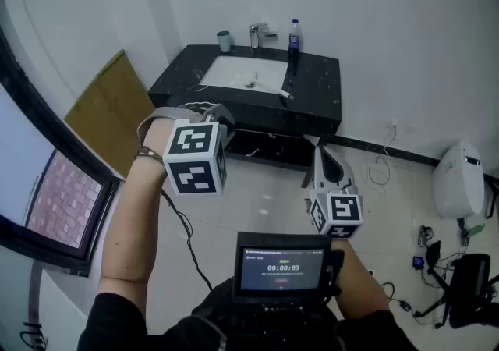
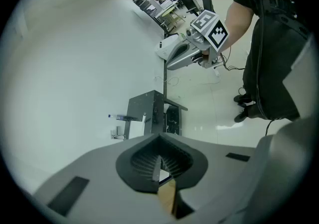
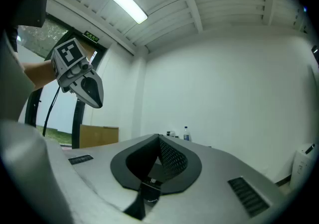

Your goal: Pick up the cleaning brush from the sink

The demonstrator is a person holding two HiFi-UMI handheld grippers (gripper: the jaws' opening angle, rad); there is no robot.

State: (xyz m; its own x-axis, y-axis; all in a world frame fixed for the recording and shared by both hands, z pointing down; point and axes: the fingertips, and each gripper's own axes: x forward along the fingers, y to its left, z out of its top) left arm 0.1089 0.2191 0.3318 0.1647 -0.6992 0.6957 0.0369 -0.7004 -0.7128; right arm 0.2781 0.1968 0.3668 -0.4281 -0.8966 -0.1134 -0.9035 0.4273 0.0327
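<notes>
The cleaning brush (image 1: 273, 90) lies at the front right of the white sink (image 1: 226, 70), its pale handle slanting over the rim onto the black counter (image 1: 321, 104). Nobody is touching it. Behind the basin stands the faucet (image 1: 261, 32), with a blue-capped bottle (image 1: 294, 36) just to its right and a small cup (image 1: 224, 41) to its left, all along the back edge by the wall.

Both tools hang well short of the counter, out over the pale floor (image 1: 265, 193). The left tool (image 2: 160, 138) tips downward towards the sink unit, its jaws closed tip to tip with nothing between them. The right tool (image 3: 158, 138) sits lower and nearer the person, roughly level and pointing at the wall; its jaws are pressed together too, and it is empty.

A brown board (image 1: 109, 100) leans against the wall left of the counter. A small screen (image 1: 282, 267) at the person's chest shows a running timer. Off to the right, a white appliance (image 1: 460, 178) rests on the floor among cables.
</notes>
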